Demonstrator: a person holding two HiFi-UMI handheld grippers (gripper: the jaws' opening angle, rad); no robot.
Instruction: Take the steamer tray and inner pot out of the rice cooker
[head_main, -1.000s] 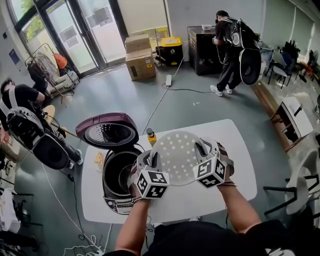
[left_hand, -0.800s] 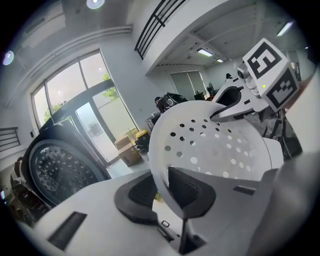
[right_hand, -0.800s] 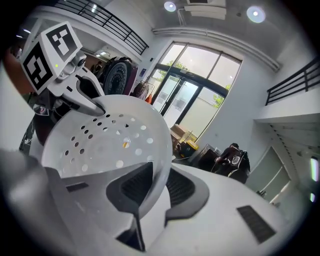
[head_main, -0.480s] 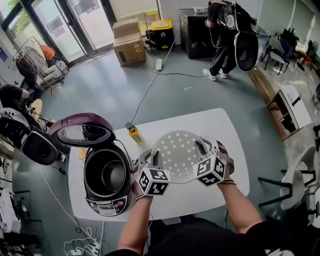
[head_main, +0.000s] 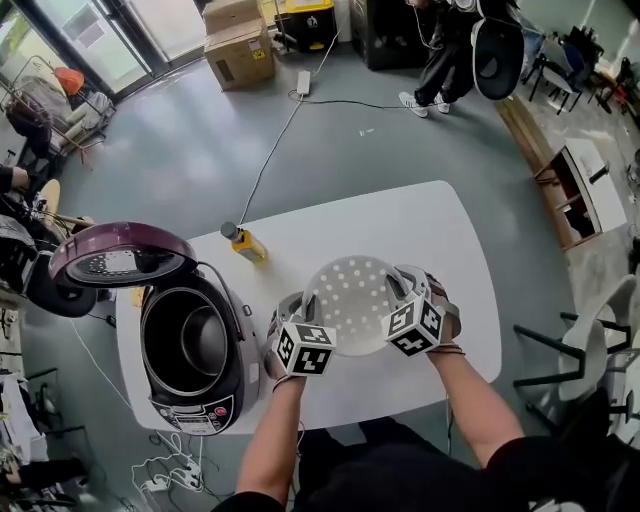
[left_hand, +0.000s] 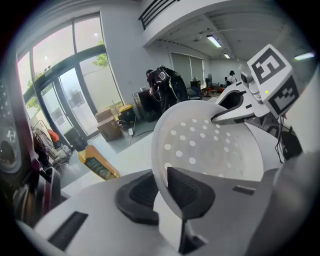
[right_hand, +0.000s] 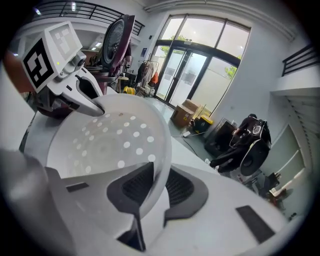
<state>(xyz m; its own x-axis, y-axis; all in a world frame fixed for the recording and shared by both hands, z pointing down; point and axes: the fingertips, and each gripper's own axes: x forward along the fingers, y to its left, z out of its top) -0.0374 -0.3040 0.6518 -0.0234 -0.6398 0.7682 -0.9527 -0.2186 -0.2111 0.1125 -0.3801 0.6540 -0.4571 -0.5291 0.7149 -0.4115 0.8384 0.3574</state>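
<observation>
A white, perforated steamer tray (head_main: 352, 298) hangs over the white table (head_main: 420, 225), gripped on opposite rims. My left gripper (head_main: 300, 308) is shut on its left rim, and the left gripper view shows the pads pinching the tray's (left_hand: 210, 145) edge. On the right rim my right gripper (head_main: 402, 290) is shut, with the tray (right_hand: 110, 140) wall between its pads. The rice cooker (head_main: 190, 395) stands at the table's left end, its purple lid (head_main: 118, 255) up. The dark inner pot (head_main: 186, 340) sits inside it.
A yellow bottle (head_main: 243, 242) stands on the table behind the cooker. Cables (head_main: 165, 475) lie on the floor at the cooker's near side. Cardboard boxes (head_main: 238, 40) and a person (head_main: 445, 50) are far across the floor. Chairs (head_main: 590, 370) stand to the right.
Both grippers have come down with the tray, which now hangs close over the table. The cooker now shows further left in the head view, which looks more steeply down.
</observation>
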